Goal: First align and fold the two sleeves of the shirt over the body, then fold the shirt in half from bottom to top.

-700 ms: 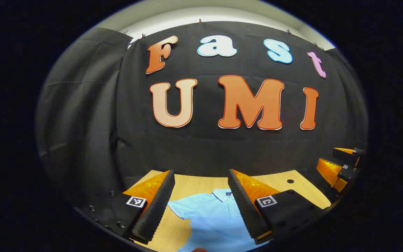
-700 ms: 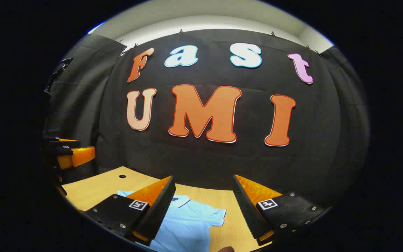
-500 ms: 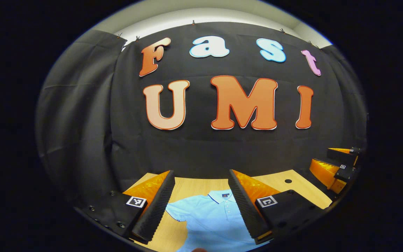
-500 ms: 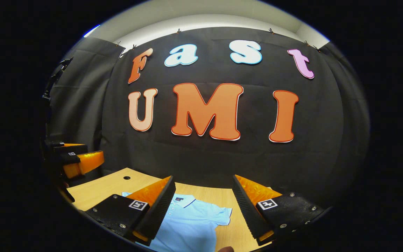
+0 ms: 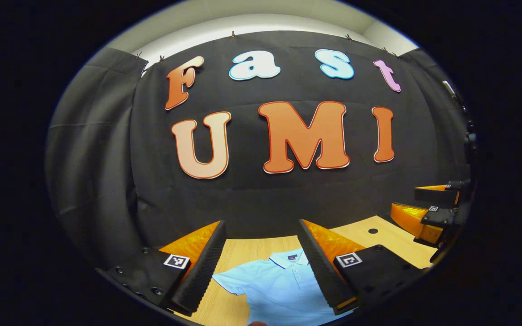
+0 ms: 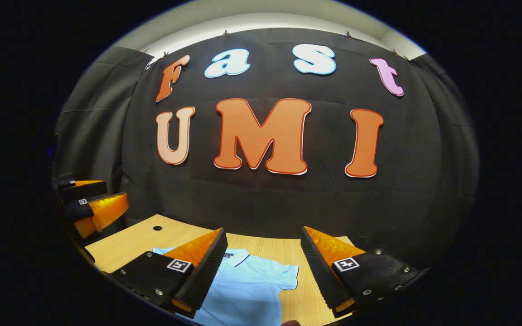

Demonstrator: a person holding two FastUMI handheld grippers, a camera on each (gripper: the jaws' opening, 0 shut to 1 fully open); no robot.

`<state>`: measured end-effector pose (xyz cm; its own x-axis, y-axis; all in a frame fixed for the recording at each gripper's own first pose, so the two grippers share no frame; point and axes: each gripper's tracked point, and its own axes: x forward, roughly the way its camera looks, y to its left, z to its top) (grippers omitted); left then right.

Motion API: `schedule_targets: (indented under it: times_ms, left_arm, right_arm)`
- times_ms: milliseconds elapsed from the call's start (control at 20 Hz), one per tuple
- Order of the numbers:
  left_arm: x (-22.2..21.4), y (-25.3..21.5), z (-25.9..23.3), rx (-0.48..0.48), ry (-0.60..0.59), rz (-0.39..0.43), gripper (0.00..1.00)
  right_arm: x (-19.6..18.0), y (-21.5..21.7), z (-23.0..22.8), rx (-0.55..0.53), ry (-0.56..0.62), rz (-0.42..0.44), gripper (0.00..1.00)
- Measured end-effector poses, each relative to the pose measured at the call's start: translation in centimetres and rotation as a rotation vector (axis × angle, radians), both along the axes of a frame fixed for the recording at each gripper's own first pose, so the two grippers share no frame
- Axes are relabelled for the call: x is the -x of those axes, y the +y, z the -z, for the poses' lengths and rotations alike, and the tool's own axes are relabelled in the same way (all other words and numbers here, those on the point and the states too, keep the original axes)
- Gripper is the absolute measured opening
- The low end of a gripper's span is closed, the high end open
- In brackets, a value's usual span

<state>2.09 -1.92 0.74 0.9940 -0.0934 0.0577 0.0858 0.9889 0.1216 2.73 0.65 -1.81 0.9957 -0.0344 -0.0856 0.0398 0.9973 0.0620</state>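
Shirt: a light blue polo shirt [image 5: 279,285] lies flat on the wooden bench [image 5: 243,246], collar toward the booth wall, with a dark-trimmed collar and a buttoned placket.
Sleeves: in the left gripper view one short sleeve [image 5: 234,280] spreads out sideways past the body; in the right gripper view the other sleeve [image 6: 283,276] does the same, so neither is folded over the body yet.
Shirt's place: below and ahead of the left claw [image 5: 261,267], seen between its two fingers; for the right claw [image 6: 263,269] it lies below, mostly behind the near left finger and in the gap.
Left claw: spread wide, pinching nothing, held above the cloth.
Right claw: spread wide as well, nothing between its fingers, clear of the shirt.
Other claw: the right claw shows far off at the right edge of the left gripper view [image 5: 428,210]; the left claw shows at the left edge of the right gripper view [image 6: 91,206].
Change since 0.7 s ago: both views have shifted slightly; the shirt lies as it did, and both claws stay spread.
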Motion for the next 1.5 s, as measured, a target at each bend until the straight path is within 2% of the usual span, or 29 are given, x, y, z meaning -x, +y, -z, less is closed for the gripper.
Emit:
schedule_targets:
  times_ms: [150, 550, 850, 1150, 1500]
  left_arm:
    - [-0.5, 1.3, -0.2, -0.017, -0.004, -0.027, 1.0]
    - [-2.2, 3.2, 2.3, 0.029, 0.069, -0.103, 0.99]
    - [-3.4, 4.1, 4.1, 0.05, 0.123, -0.156, 1.0]
    - [-4.3, 3.8, 5.7, 0.048, 0.181, -0.167, 1.0]
    - [-4.7, 4.6, 7.9, 0.013, 0.247, -0.22, 1.0]
  right_arm:
    - [-1.2, -1.1, 2.3, -0.01, 0.086, 0.028, 0.98]
    - [-5.6, -4.4, 6.6, -0.037, 0.256, 0.07, 0.98]
    - [-9.3, -5.8, 11.0, -0.126, 0.431, 0.066, 0.96]
    - [-11.3, -7.2, 16.9, -0.171, 0.639, 0.057, 0.95]
    - [-13.1, -7.4, 22.9, -0.219, 0.834, 0.03, 0.94]
